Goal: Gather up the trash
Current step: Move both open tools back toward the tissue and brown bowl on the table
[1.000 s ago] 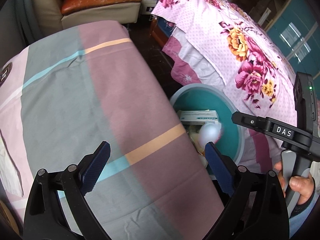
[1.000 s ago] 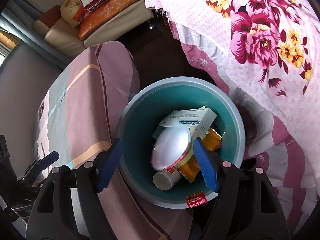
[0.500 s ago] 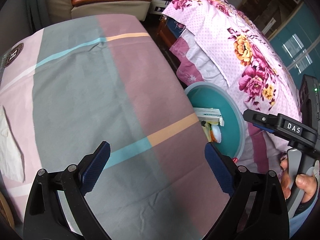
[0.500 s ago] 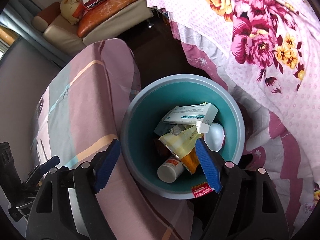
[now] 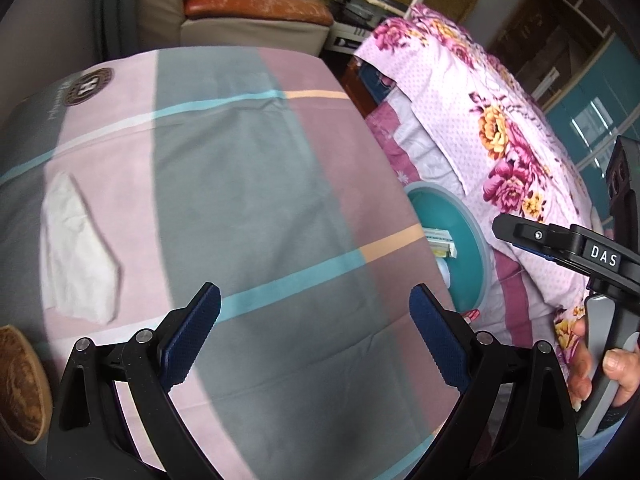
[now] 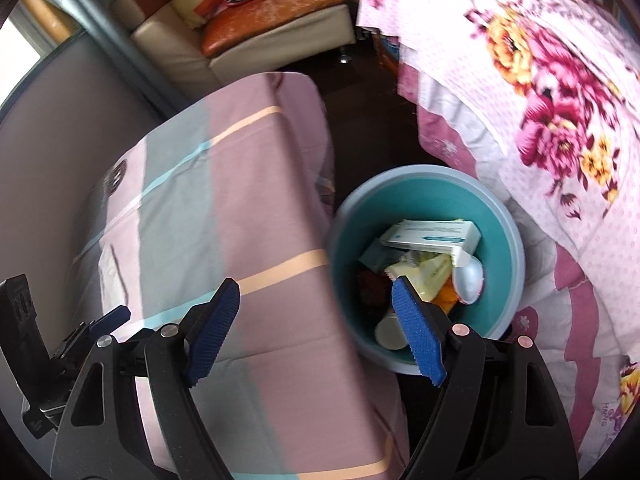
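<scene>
A teal bin [image 6: 508, 280] stands on the floor between the table and the bed; it also shows in the left wrist view [image 5: 474, 240]. In it lie a white box [image 6: 436, 234], a pale round lid [image 6: 470, 280], a yellow packet [image 6: 424, 274] and a small bottle [image 6: 390, 334]. A crumpled white tissue [image 5: 78, 248] lies on the striped tablecloth [image 5: 248, 184] at the left. My left gripper [image 5: 316, 340] is open and empty above the cloth. My right gripper [image 6: 316, 332] is open and empty over the table edge beside the bin.
A bed with a pink floral cover [image 5: 500, 132] stands right of the bin. A sofa with an orange cushion [image 5: 256, 4] is at the back. A brown woven bowl [image 5: 18, 384] sits at the table's left edge. The right gripper's body [image 5: 592, 256] shows at right.
The pale round lid dropped from between the right gripper's jaws into the bin. Both grippers have swung left, away from the bin toward the table; the tissue came into the left view.
</scene>
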`<state>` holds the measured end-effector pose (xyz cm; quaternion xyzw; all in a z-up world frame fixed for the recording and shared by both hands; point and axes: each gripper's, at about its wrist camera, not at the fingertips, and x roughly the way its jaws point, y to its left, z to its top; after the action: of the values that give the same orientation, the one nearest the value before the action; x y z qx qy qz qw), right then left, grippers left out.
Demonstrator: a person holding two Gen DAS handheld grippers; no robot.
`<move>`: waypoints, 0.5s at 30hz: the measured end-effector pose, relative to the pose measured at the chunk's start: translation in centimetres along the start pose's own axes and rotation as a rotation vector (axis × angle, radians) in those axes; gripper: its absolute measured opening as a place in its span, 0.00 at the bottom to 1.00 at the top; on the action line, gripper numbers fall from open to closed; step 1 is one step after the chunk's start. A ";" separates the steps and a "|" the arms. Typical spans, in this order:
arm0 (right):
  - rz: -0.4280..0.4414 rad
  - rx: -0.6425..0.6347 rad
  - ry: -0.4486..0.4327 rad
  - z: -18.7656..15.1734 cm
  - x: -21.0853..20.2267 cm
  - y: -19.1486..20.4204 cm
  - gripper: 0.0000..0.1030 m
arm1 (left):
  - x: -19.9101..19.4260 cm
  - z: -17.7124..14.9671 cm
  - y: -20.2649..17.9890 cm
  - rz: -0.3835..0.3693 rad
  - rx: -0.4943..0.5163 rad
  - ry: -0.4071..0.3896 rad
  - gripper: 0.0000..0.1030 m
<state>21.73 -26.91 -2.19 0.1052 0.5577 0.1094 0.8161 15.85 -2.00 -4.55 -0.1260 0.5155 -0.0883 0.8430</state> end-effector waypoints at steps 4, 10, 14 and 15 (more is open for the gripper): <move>0.004 -0.060 0.011 -0.6 -0.3 3.5 0.73 | -1.9 -0.9 2.2 0.019 -0.005 -0.018 0.93; 0.021 -0.140 0.042 -1.9 0.0 8.2 0.74 | -5.5 -3.1 7.9 0.086 -0.043 -0.044 0.93; 0.041 -0.208 0.077 -3.0 0.9 11.8 0.74 | -7.7 -5.0 12.3 0.149 -0.079 -0.049 0.93; 0.045 -0.228 0.087 -3.3 1.1 12.8 0.74 | -8.2 -5.4 13.2 0.161 -0.087 -0.050 0.93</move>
<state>18.23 -14.23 -0.62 0.0194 0.5740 0.1948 0.7951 7.55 12.20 -3.96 -0.1230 0.5059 0.0055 0.8537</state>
